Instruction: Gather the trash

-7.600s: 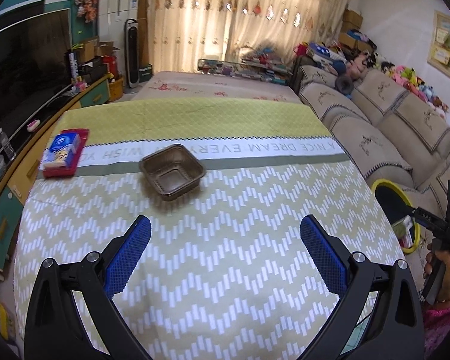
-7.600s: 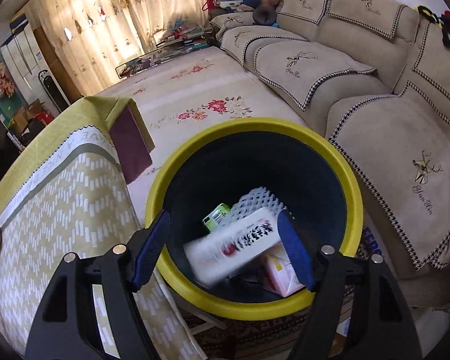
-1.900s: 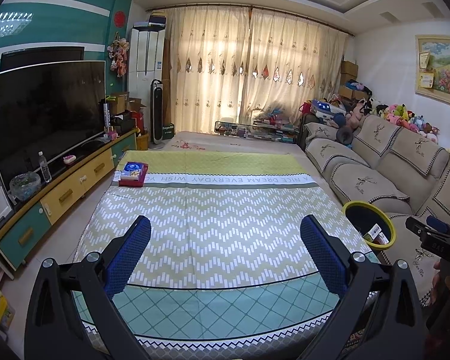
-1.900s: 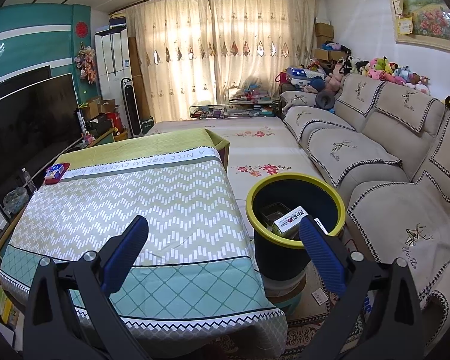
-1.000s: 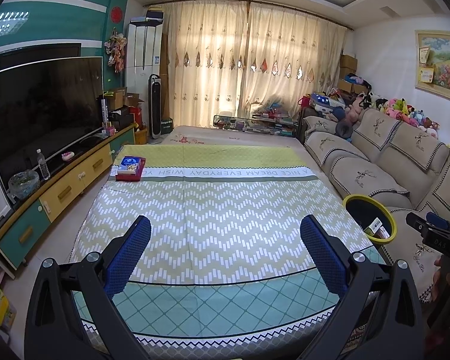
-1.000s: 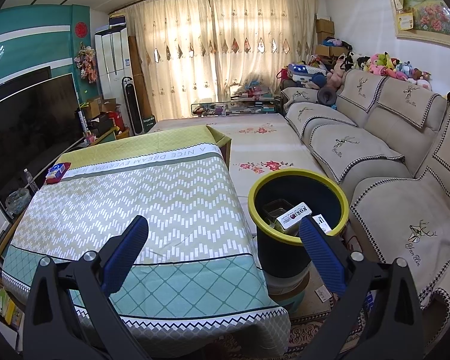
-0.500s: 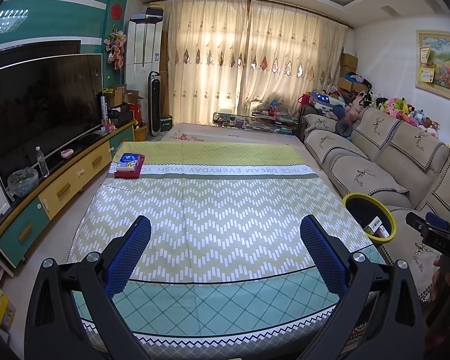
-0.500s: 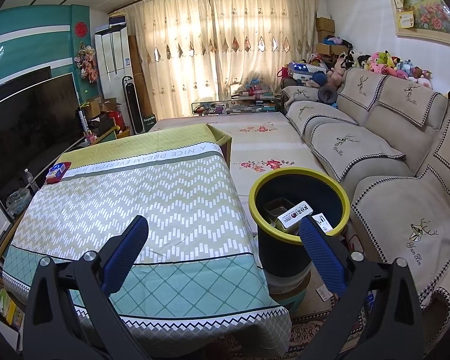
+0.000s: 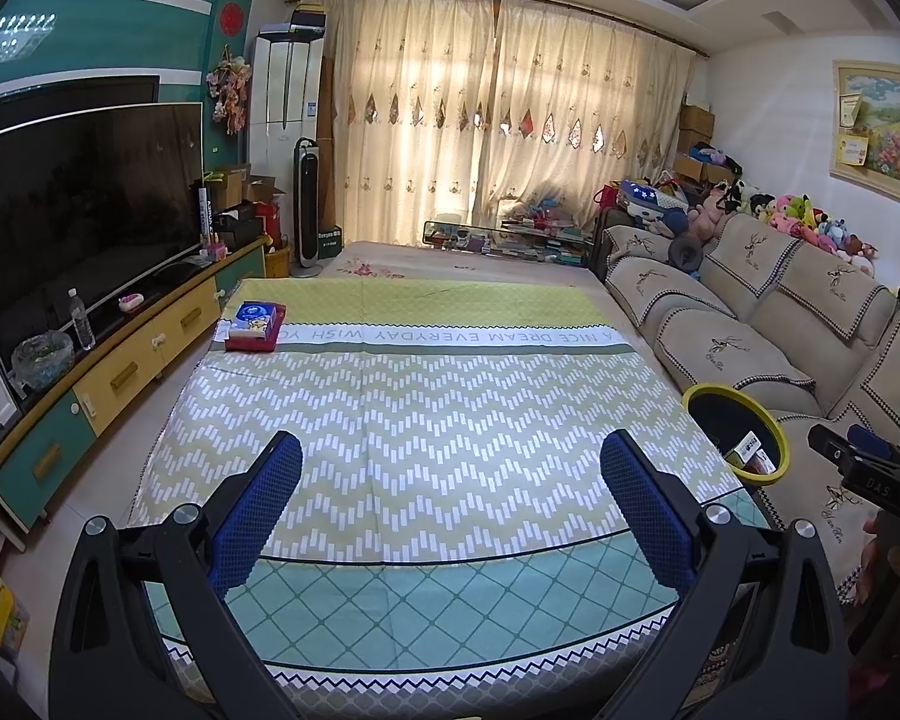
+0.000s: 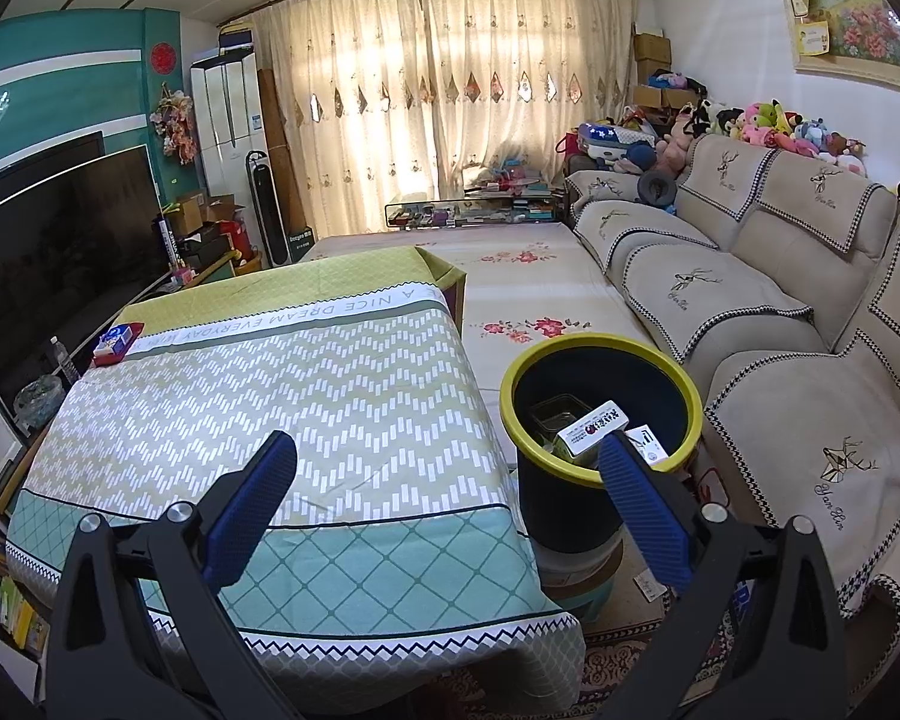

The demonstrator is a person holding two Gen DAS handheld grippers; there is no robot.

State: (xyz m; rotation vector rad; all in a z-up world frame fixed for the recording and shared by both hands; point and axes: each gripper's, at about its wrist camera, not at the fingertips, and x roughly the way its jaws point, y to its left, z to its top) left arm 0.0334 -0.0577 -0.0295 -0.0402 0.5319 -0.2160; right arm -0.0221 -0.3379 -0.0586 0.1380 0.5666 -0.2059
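Left wrist view: left gripper (image 9: 450,492) held above table (image 9: 426,408), jaws wide, empty; right gripper (image 10: 447,495) likewise.

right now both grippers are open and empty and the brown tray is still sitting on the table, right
Not quite. The brown tray lies inside the yellow-rimmed bin, not on the table, as the right wrist view shows. The left gripper and right gripper are open and empty.

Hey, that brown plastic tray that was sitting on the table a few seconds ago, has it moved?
Yes. The brown tray is off the tablecloth and now lies inside the yellow-rimmed bin beside the table, next to a white box.
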